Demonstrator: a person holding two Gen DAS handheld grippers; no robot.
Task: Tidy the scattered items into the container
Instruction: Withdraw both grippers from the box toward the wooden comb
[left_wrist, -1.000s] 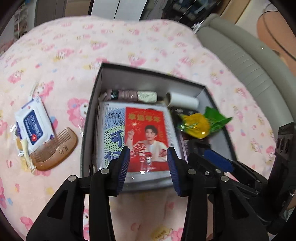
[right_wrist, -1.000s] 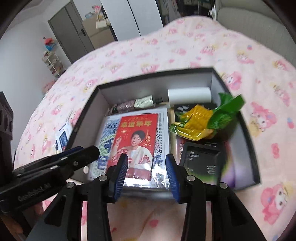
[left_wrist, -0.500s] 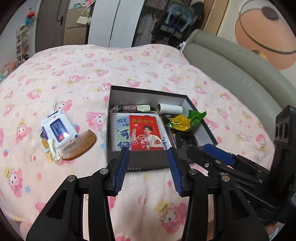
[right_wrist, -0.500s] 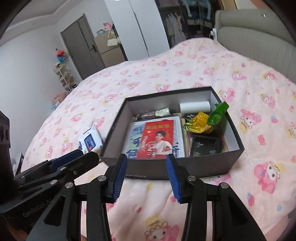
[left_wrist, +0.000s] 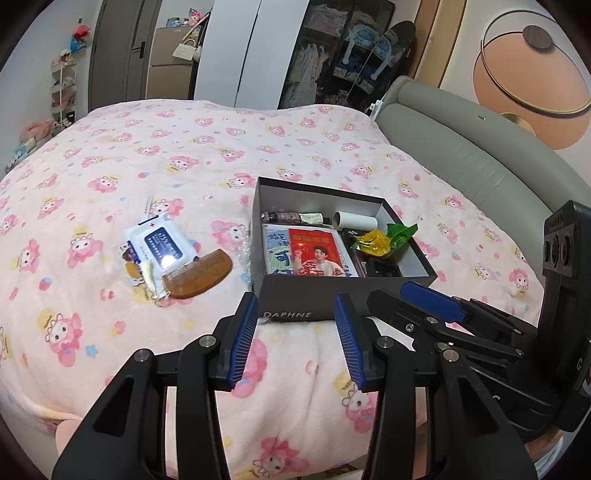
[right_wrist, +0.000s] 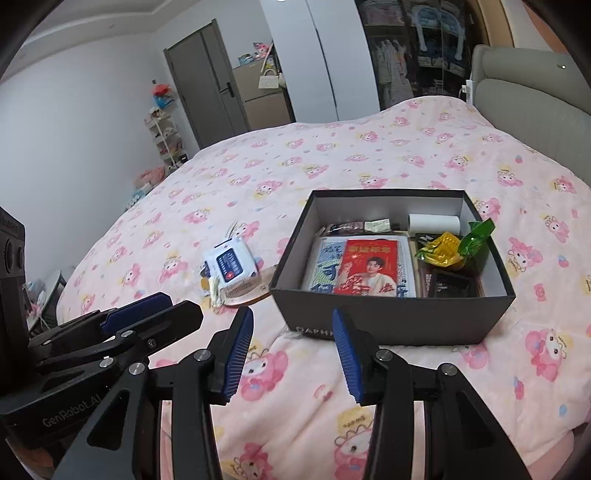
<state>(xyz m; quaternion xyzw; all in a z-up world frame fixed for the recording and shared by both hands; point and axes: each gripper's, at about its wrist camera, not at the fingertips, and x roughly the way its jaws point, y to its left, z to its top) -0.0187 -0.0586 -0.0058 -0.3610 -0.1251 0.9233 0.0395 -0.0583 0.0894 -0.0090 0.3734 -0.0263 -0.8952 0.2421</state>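
A black shoebox sits open on the pink bedspread. Inside lie a red booklet, a yellow-green wrapper, a white roll and a black case. Left of the box, on the blanket, rest a white wipes pack, a wooden comb and small packets. My left gripper hovers open and empty in front of the box. Beside it my right gripper is also open and empty.
A grey padded headboard curves along the right side of the bed. Wardrobes, a door and a white shelf stand beyond the far edge. The bed's near edge lies just below the grippers.
Both grippers have drawn back and upward from above the box, which now looks smaller and farther. Neither has picked anything up; the items on the bed have not moved.
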